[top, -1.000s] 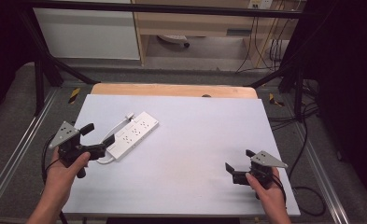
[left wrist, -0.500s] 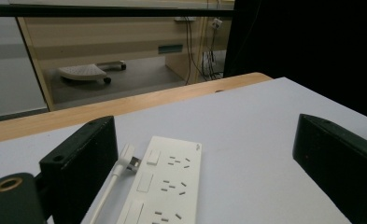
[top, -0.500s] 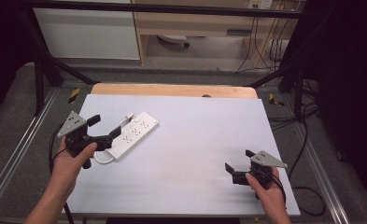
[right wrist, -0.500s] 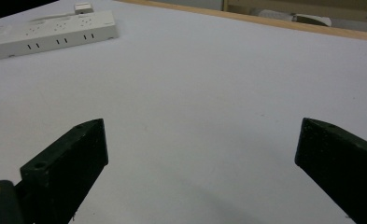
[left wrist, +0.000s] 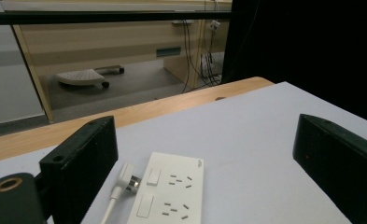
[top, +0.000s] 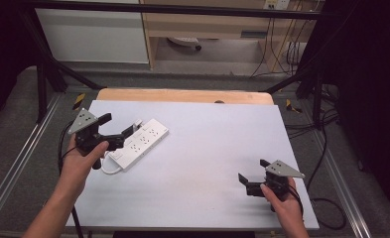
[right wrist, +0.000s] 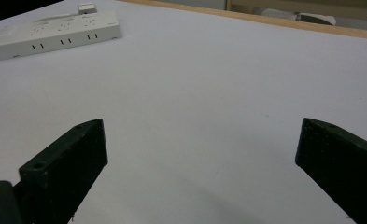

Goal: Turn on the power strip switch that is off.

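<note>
Pale grey tabletop (top: 202, 163) fills my high view, with a wooden edge (top: 182, 95) at the far side and a cabinet and cables on the floor beyond. On the left part of the table I see the strip (top: 139, 144), a white power strip lying flat and angled, its far end pointing toward the table's middle. A white plug (left wrist: 126, 178) sits at the strip's side near that end, with a white cord (top: 110, 169) looping off the strip's near end.

My left gripper (top: 117, 128) is at the strip's near-left end, jaws spread wide; from its own view the strip (left wrist: 169, 196) lies between the two jaws and under them, and I cannot tell whether either jaw touches it. The plug lies just beside the left jaw.

My right gripper (top: 252, 174) is low over bare table near the right front corner, well apart from the strip, jaws also spread wide with nothing between them. In its view the strip (right wrist: 55, 32) lies far off at the upper left.
</note>
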Action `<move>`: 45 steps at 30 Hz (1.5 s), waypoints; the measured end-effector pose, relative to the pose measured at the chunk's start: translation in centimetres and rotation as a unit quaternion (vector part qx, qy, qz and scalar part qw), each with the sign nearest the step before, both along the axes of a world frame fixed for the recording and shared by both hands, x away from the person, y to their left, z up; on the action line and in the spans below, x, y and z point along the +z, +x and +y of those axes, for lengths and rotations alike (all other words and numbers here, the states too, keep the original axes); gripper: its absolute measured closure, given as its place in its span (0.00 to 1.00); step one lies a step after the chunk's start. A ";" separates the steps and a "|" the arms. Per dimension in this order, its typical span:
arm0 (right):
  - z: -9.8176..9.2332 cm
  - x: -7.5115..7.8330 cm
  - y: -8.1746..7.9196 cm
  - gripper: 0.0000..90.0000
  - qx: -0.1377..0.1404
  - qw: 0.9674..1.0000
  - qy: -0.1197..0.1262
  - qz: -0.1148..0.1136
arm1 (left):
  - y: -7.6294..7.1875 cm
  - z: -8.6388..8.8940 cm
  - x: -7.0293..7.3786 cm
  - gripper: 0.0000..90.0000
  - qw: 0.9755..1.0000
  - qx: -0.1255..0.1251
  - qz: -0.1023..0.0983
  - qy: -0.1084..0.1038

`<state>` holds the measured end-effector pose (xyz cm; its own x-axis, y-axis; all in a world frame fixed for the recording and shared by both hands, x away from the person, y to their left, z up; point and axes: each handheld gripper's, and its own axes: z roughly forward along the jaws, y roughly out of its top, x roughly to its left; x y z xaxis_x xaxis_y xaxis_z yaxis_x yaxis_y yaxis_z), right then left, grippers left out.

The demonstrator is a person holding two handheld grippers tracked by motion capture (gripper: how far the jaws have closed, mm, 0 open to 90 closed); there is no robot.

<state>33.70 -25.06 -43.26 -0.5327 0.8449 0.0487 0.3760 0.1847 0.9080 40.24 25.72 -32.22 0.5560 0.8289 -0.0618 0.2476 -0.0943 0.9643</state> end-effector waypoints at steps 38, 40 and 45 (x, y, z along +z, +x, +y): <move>0.1 0.2 -0.2 0.02 0.018 1.000 0.009 -0.002 | 4.4 -2.7 0.3 0.07 1.000 0.003 0.006 0.014; 0.1 0.2 -0.2 0.02 0.018 1.000 0.009 -0.001 | 4.6 -2.8 0.2 0.08 1.000 0.006 0.007 0.016; 0.0 0.2 -0.2 0.02 0.019 1.000 0.008 -0.002 | 5.2 -2.8 -0.1 0.08 1.000 0.014 0.009 0.019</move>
<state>33.47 -25.04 -43.09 -0.5645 0.8232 0.0609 0.3658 0.1834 0.9124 45.47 22.87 -32.33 0.5314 0.8461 -0.0405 0.2679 -0.1226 0.9556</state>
